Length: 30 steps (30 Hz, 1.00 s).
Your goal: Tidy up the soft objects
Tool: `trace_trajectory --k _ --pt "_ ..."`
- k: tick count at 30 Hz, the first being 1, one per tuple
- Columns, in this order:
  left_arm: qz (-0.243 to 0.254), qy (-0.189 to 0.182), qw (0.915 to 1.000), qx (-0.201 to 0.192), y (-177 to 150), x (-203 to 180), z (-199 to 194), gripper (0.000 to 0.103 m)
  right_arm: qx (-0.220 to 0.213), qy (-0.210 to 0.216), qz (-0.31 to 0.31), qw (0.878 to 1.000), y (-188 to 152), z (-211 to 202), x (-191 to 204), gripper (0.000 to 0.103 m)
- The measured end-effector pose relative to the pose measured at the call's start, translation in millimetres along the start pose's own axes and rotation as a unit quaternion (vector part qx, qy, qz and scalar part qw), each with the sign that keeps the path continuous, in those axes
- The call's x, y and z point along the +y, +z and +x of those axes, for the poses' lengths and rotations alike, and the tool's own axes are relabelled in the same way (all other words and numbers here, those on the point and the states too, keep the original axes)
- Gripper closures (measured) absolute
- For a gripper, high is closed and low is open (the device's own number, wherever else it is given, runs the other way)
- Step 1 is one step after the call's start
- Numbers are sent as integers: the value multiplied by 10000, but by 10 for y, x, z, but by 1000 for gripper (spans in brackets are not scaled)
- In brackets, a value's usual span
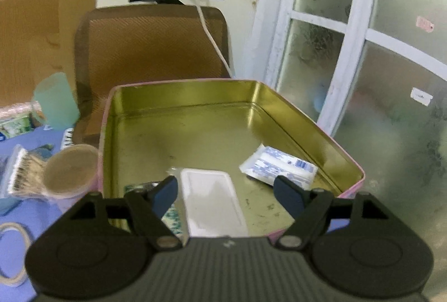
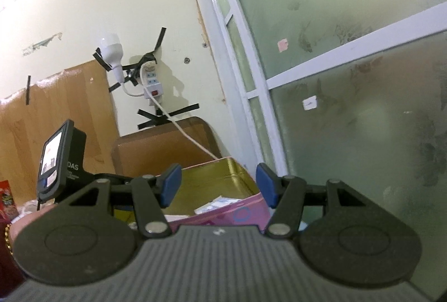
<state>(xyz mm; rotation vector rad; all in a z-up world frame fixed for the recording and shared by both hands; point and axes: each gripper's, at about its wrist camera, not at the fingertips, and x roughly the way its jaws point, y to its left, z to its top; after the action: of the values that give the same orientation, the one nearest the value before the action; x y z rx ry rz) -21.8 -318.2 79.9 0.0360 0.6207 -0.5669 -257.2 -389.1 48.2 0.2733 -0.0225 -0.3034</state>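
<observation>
Light: dim, greenish indoor cast | Glare: sheen on gold tin (image 1: pixel 178 117) interior | Blur: soft throughout, smeared edges | Distortion: fisheye bends window frame (image 2: pixel 251 56), corners vignette black

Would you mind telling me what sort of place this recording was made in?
Probably a lived-in room at home: a power strip taped to the wall, a brown chair, and frosted glass doors beside a cluttered table.
</observation>
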Motion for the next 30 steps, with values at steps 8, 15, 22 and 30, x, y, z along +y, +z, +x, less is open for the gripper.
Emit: trace_trajectory --k 8,15,22,30 --pt "-158 662 9958 -605 -142 492 -501 21 335 778 -107 9964 23 172 271 41" --pt "-736 1208 9862 -862 -451 1141 -1025 21 819 1741 -352 9807 -40 389 699 41" --pt "-1040 1892 9740 -685 -760 1772 -1457 21 1184 2464 -327 9614 -363 486 1120 41" --pt "-963 2042 9716 -706 -931 2318 -1612 21 1613 2767 -418 9464 -598 818 1751 41"
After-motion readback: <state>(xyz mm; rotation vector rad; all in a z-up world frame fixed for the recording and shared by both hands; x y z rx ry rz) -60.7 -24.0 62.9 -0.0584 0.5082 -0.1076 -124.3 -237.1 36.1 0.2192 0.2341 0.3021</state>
